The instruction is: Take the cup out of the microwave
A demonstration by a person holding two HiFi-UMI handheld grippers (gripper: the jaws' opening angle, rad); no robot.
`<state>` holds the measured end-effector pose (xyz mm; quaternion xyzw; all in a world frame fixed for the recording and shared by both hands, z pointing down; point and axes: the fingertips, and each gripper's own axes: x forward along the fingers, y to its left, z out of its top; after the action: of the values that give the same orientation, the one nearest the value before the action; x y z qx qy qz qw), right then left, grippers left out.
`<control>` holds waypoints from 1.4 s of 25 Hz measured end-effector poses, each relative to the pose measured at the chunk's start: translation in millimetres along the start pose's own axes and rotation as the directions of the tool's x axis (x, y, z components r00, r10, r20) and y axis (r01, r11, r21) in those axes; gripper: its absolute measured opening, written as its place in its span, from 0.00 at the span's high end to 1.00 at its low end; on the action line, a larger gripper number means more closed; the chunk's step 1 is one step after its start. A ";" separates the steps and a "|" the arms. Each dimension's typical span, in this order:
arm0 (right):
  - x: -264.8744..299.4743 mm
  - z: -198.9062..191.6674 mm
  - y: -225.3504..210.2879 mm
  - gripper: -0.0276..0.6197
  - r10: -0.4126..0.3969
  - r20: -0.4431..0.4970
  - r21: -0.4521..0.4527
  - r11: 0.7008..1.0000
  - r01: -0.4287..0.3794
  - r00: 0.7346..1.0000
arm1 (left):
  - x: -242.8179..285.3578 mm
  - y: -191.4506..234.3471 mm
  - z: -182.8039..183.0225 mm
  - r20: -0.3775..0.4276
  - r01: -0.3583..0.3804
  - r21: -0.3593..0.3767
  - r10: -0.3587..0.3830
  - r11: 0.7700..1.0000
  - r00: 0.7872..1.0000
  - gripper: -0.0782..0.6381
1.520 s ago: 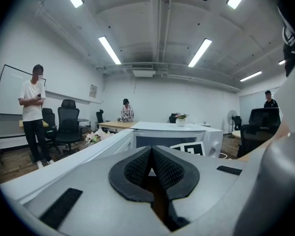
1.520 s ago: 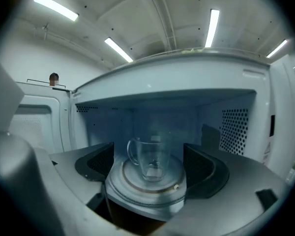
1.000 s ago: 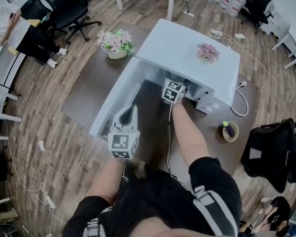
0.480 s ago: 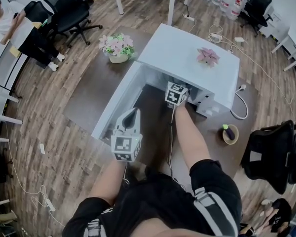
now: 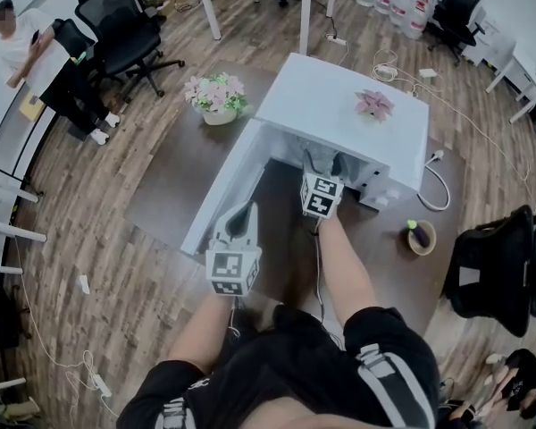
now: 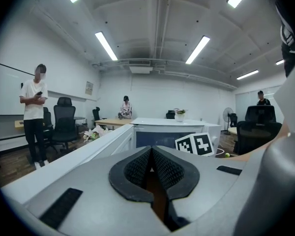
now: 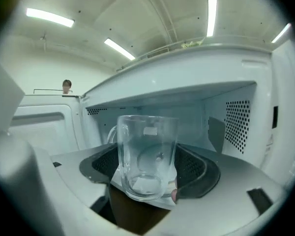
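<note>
A clear glass cup (image 7: 146,156) with a handle stands upright between the pads of my right gripper (image 7: 148,175), which is shut on it. The cup hangs at the mouth of the white microwave (image 7: 246,82), whose cavity shows behind it. In the head view the right gripper (image 5: 324,165) points into the microwave (image 5: 339,114) just under its top edge, and the cup is hidden there. The microwave door (image 5: 221,190) stands swung open to the left. My left gripper (image 5: 241,214) hovers beside the door's end, shut and empty, its pads (image 6: 164,168) meeting.
A pink flower (image 5: 373,104) lies on the microwave's top. A flower pot (image 5: 216,96) stands at the left behind the door. A small bowl (image 5: 420,237) and a white cable (image 5: 438,186) lie at the right, next to a black chair (image 5: 496,266). A person (image 5: 18,47) sits far left.
My right gripper has drawn back out of the microwave cavity towards the person. The left gripper has stayed about where it was.
</note>
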<state>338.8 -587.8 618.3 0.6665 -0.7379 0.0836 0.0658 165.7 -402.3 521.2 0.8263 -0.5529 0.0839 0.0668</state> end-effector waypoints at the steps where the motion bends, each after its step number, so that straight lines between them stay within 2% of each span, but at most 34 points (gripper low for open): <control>1: -7.5 0.7 3.7 0.41 0.005 0.002 -0.004 1.000 -0.005 1.000 | -2.0 -0.2 3.6 0.007 0.008 0.003 -0.008 1.000 1.000 0.89; 9: -90.2 -3.8 40.0 0.41 0.029 -0.041 -0.004 1.000 -0.029 0.999 | -25.1 0.3 29.4 0.052 0.074 0.014 -0.074 0.997 0.996 0.89; 16: -169.8 59.1 65.0 0.41 0.006 0.089 -0.029 1.000 -0.003 0.996 | -49.5 -8.5 51.9 0.101 0.166 0.041 -0.169 0.985 0.980 0.89; 21: -222.2 116.9 65.5 0.41 -0.032 0.218 0.006 0.999 0.032 0.975 | -63.7 -16.2 65.8 0.142 0.223 0.052 -0.229 0.973 0.963 0.89; 28: -255.3 141.6 60.3 0.41 -0.102 0.241 -0.035 0.993 0.114 0.965 | -67.7 -26.3 77.3 0.170 0.275 0.061 -0.281 0.960 0.945 0.89; 35: -264.8 144.2 55.4 0.41 -0.120 0.254 -0.030 0.991 0.132 0.960 | -64.3 -28.3 84.8 0.179 0.292 0.066 -0.299 0.954 0.937 0.89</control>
<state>313.0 -355.3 420.2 0.7157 -0.6979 -0.0232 -0.0076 173.3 -350.7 424.2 0.9052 -0.4247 0.0056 0.0105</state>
